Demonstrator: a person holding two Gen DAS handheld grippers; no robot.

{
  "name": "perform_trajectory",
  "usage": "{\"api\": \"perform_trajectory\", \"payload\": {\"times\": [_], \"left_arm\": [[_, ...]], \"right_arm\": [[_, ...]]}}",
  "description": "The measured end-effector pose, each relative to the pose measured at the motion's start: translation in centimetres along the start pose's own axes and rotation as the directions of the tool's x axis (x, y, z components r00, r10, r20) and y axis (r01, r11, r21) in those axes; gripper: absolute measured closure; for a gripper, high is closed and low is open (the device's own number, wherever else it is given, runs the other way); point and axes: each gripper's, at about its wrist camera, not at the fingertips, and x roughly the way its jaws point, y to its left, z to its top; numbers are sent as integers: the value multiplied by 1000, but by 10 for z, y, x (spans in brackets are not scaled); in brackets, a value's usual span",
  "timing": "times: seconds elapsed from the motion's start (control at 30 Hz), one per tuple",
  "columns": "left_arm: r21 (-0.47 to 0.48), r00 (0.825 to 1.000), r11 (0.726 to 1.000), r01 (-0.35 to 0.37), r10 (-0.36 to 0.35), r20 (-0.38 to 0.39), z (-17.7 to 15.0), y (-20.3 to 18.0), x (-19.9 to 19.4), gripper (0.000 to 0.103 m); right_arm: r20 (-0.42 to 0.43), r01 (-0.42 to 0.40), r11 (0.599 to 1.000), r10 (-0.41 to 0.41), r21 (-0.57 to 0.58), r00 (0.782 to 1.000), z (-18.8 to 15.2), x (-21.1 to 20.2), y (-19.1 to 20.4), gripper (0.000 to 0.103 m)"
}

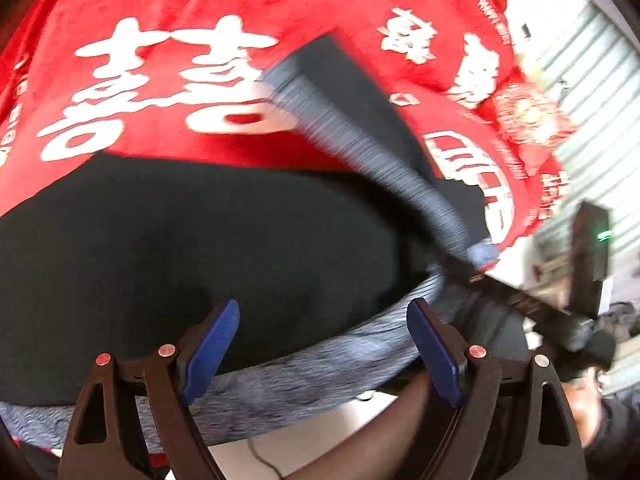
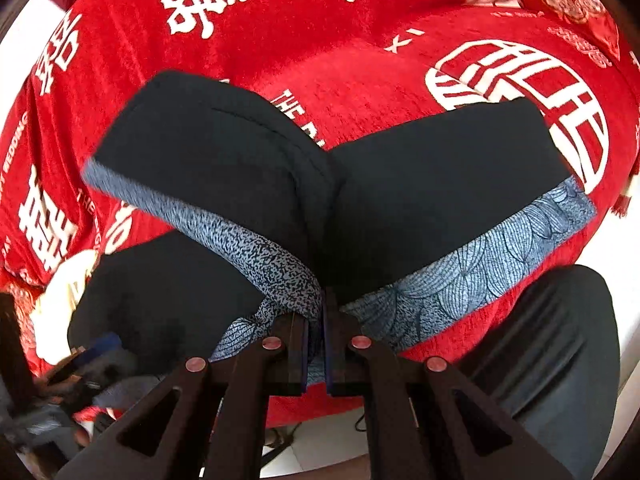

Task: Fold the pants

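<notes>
Black pants (image 2: 420, 184) with a blue patterned band (image 2: 480, 264) lie on a red cloth with white characters (image 2: 320, 40). My right gripper (image 2: 317, 312) is shut on the patterned band at the near edge, and the fabric bunches up into a ridge from the pinch. In the left wrist view the same pants (image 1: 180, 248) spread below my left gripper (image 1: 322, 344), which hangs open above the band (image 1: 320, 364) with nothing between its blue pads (image 1: 212, 352). The right gripper (image 1: 476, 276) shows blurred at the right, pulling the band up.
The red cloth drapes over the table's near edge, with pale floor below. A person's leg in dark trousers (image 2: 560, 340) stands close at the right. A red patterned ornament (image 1: 528, 116) lies at the far right corner, beside a ribbed grey wall (image 1: 592, 80).
</notes>
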Motion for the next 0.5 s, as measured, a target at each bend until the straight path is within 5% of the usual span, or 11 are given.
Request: {"api": "perform_trajectory", "payload": {"times": [0.13,0.2,0.33,0.5], "left_arm": [[0,996,998,-70,70,-59,10,-4,28,16],[-7,992,996,-87,85,-95,10,-2,46,16],[0,991,995,-99,98,-93,5,-1,51,16],[-9,983,984,-179,178,-54,-6,11,27,16]], "right_arm": [[-34,4,997,-6,-72,999,-4,-2,-16,94],[-25,16,995,-18,-96,1000,-3,-8,-18,83],[36,70,978,-65,-198,997,-1,-40,-24,36],[172,156,896,-91,-416,981,-7,-72,7,30]]}}
